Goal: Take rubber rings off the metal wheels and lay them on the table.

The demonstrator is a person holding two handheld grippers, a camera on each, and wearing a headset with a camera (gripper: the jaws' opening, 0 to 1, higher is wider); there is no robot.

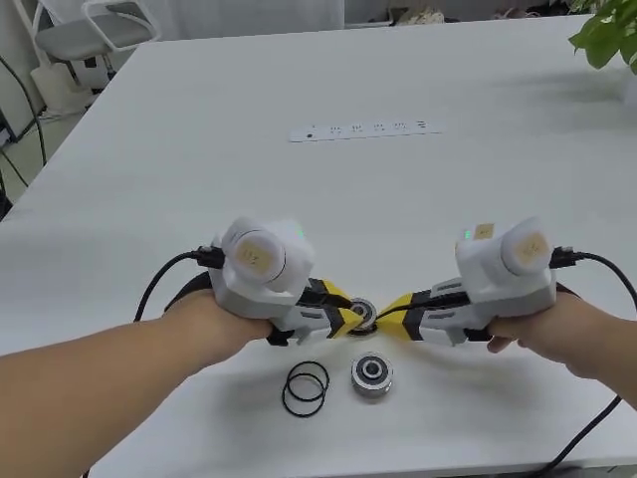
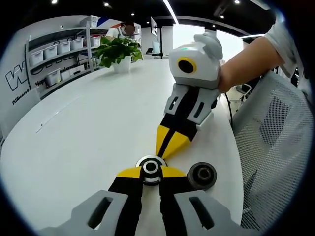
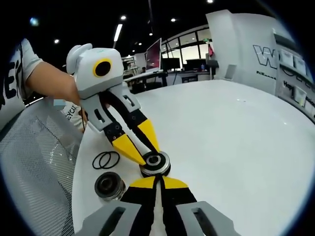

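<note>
1. In the head view, the wheel between the left gripper and the right gripper is largely covered by their yellow tips. Whether either clamps it, or whether a rubber ring sits on it, cannot be told.
2. Far beyond both grippers, the power strip has sockets too small to make out.
3. Beyond the right gripper, the plant is cut off by the picture's edge.

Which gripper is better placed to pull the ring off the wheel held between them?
Right, probably. The left gripper has the wheel clamped between its jaws, steadying it. The right gripper has its closed tips at the wheel's rim, free to pull.
</note>
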